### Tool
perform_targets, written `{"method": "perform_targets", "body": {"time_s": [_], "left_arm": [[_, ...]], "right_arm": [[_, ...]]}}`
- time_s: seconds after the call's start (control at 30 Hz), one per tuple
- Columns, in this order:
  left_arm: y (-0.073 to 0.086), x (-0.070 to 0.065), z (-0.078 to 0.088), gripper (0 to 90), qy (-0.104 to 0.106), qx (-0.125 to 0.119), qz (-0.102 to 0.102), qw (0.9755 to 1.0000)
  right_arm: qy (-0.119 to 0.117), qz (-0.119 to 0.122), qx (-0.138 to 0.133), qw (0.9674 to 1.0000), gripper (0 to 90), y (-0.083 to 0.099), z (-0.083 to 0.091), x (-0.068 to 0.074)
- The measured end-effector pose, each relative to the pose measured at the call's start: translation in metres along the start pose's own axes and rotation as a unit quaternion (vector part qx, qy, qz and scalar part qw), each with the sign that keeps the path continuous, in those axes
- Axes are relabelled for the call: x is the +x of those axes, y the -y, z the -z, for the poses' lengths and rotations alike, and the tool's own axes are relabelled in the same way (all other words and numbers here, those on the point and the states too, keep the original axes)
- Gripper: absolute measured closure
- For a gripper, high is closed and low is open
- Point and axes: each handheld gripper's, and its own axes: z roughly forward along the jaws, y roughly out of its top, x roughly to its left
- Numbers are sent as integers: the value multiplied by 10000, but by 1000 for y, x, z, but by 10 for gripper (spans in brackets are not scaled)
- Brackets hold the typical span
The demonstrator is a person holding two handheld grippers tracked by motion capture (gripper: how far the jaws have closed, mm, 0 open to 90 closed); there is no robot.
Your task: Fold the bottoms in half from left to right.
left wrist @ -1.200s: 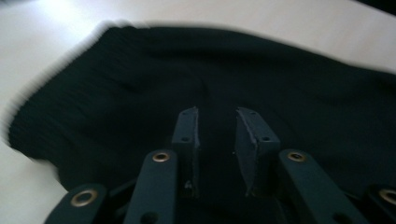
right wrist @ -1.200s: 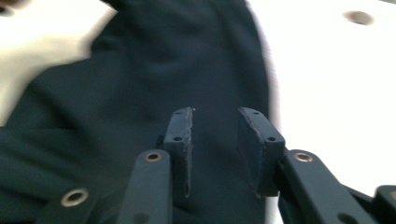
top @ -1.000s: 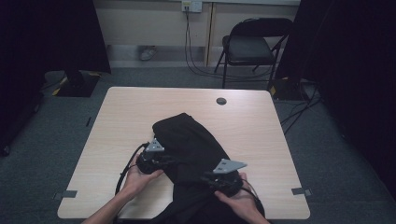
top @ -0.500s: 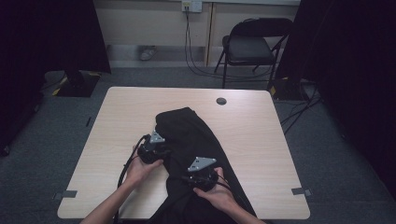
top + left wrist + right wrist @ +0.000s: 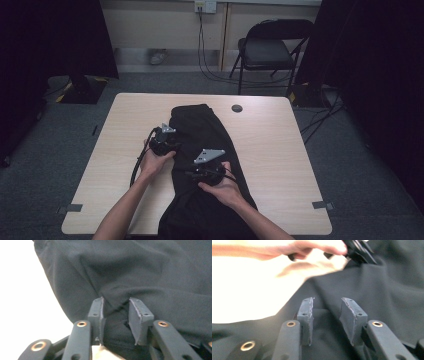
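**Both hand-held grippers loosening over a black garment**

Now the black garment (image 5: pixel 205 150) is lying lengthwise down the middle of the table (image 5: pixel 280 150), running from near the far edge to the near edge and hanging over it. It is folded into a long dark strip, narrower at the far end and wider toward the person.

The left hand-held gripper (image 5: pixel 167 134) is sitting at the garment's left edge, about halfway along, with the left hand (image 5: pixel 155 162) wrapping its body and a cable looping beside it. In the left gripper view the left hand-held gripper (image 5: pixel 115 312) is showing its jaws parted, having just been opening; a raised fold of the cloth is sitting between the pads (image 5: pixel 136 320), and they are not visibly squeezing it.

The right hand-held gripper (image 5: pixel 202 170) is resting on top of the garment, nearer the person, with the right hand (image 5: pixel 222 187) behind it and the grey plate on top. In the right gripper view the right hand-held gripper (image 5: pixel 327 315) is also standing parted, having just been opening, with flat cloth lying below the gap and nothing pinched.

A small dark round cap (image 5: pixel 237 108) is sitting on the table near the far edge, just right of the garment. A folding chair (image 5: pixel 272 47) is standing beyond the table.
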Motion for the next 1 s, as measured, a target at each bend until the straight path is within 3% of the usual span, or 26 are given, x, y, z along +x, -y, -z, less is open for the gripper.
{"method": "perform_targets", "body": {"time_s": [0.07, 0.17, 0.27, 0.33, 0.43, 0.47, 0.53, 0.57, 0.77, 1.0], "left_arm": [[2, -2, 13, 620, 40, -223, 163, 9996], [5, -7, 39, 617, 207, -407, 74, 9989], [16, -20, 58, 595, 581, -486, -44, 9971], [26, -31, 60, 580, 690, -397, -180, 9967], [38, -45, 52, 568, 889, -190, -363, 9952], [39, -49, 49, 557, 914, -108, -419, 9949], [38, -53, 43, 557, 787, 3, -531, 9955], [38, -54, 39, 557, 743, 68, -563, 9956], [37, -51, 34, 555, 656, 70, -432, 9969], [35, -52, 32, 560, 349, 44, -531, 9980]], "right_arm": [[-266, 69, 43, 9996, 596, 3, 6, 5], [-461, 89, 48, 9989, 543, 10, 9, 10], [-418, 154, 139, 9989, 505, 19, 9, 13], [-438, 73, 209, 9988, 509, 27, 8, 12], [-449, 89, 282, 9986, 631, 37, 9, 12], [-486, 89, 296, 9983, 708, 39, 11, 13], [-437, 146, 335, 9984, 854, 40, 17, 14], [-459, 122, 273, 9985, 878, 41, 22, 14], [-386, -63, -172, 9991, 886, 44, 63, 7], [142, -270, -654, 9974, 891, 61, 132, -13]]}}
